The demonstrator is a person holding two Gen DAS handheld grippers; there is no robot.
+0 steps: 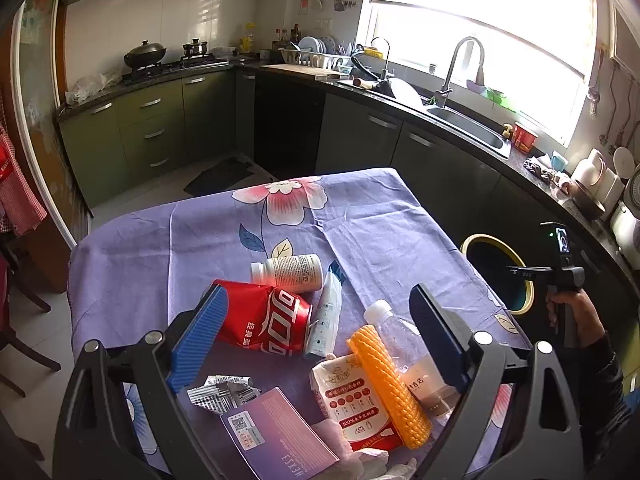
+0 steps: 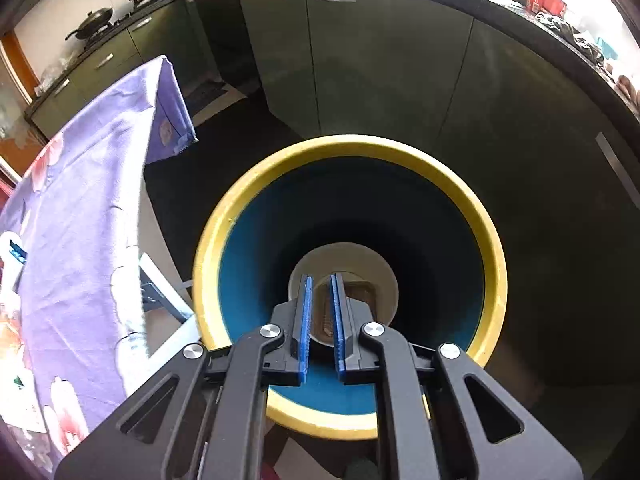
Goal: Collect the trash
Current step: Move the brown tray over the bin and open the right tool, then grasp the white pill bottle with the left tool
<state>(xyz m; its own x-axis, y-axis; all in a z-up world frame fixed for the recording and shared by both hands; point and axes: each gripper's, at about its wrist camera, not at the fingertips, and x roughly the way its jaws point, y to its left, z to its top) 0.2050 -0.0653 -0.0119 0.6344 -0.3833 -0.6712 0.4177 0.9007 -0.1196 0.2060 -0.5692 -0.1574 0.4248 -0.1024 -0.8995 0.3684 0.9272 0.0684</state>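
My left gripper (image 1: pixel 320 294) hangs open over the purple flowered tablecloth (image 1: pixel 360 216). Between and below its blue fingers lie a crushed red can (image 1: pixel 264 320), a white pill bottle (image 1: pixel 288 272), a white pouch (image 1: pixel 328 316), a clear plastic bottle (image 1: pixel 400 332), a yellow corn cob (image 1: pixel 388 384) and a red and white carton (image 1: pixel 352 404). My right gripper (image 2: pixel 320 280) points down into the yellow-rimmed blue bin (image 2: pixel 492 240). Its pads stand a narrow gap apart and grip nothing. A white cup (image 2: pixel 384 280) lies at the bin's bottom.
A purple box (image 1: pixel 276 436), a foil pack (image 1: pixel 224 394) and crumpled tissue (image 1: pixel 360 460) lie at the table's near edge. The bin (image 1: pixel 524 304) stands on the floor right of the table, under a hand (image 1: pixel 576 316). Dark cabinets (image 2: pixel 384 72) and a sink counter (image 1: pixel 472 128) run behind.
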